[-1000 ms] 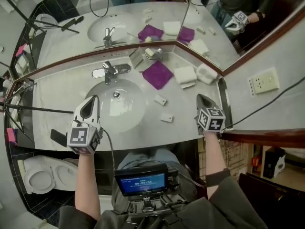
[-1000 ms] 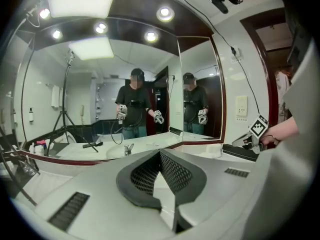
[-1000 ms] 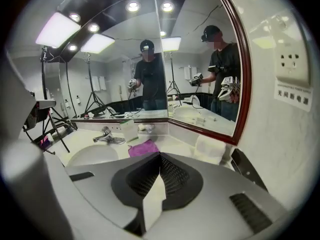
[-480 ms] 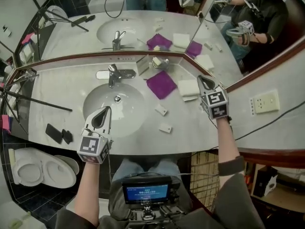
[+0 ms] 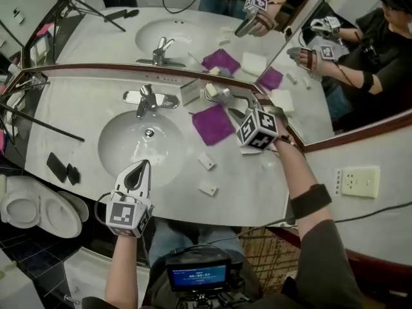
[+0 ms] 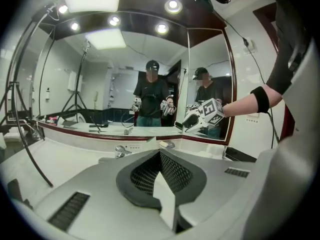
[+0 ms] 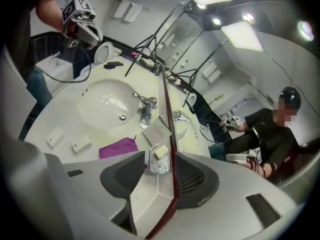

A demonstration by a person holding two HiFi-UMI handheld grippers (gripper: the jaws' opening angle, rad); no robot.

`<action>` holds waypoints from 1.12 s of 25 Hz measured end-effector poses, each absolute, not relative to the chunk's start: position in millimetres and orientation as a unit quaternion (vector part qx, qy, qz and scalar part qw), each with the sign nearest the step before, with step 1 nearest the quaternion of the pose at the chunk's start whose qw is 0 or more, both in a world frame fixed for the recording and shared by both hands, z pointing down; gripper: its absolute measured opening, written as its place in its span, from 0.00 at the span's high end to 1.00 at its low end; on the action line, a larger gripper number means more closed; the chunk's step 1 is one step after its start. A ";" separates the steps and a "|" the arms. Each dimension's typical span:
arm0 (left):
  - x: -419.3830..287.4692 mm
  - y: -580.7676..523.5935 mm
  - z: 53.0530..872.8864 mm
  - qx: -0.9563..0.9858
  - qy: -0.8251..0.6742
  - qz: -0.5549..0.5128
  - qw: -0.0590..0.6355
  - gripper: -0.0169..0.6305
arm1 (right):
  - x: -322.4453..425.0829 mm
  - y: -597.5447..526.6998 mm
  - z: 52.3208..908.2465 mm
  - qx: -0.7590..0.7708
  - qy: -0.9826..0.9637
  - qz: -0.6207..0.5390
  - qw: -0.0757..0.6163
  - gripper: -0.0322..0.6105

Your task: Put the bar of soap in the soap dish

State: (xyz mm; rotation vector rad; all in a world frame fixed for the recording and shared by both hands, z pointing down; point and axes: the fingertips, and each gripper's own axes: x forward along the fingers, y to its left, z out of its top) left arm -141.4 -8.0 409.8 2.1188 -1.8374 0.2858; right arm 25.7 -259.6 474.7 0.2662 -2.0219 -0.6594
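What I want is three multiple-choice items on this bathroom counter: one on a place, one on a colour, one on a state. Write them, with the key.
1. The soap dish stands: A) in the basin; B) on the counter at the corner of the mirror; C) on the floor.
2. The cloth near it is: A) green; B) purple; C) black.
3. The jaws of the left gripper are: A) wide apart; B) closed on the cloth; C) together, empty.

Key:
1 B, the dish sits against the mirror's edge, behind the cloth.
2 B, it shows purple in the head view.
3 C, the left gripper view shows the jaws meeting with nothing between.
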 end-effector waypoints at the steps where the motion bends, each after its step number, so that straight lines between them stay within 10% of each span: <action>1: -138.3 -8.2 413.8 0.739 -0.646 0.098 0.164 0.97 | 19.7 -265.1 484.7 0.089 -0.823 -0.283 0.485 0.62; 6: -123.8 -6.9 429.3 0.730 -0.653 0.093 0.179 0.97 | -1.3 -288.8 532.3 0.028 -0.805 -0.304 0.509 0.47; 28: -134.4 -5.3 479.8 0.704 -0.672 0.062 0.221 0.97 | -43.3 -336.0 626.3 -0.184 -0.648 -0.391 0.627 0.45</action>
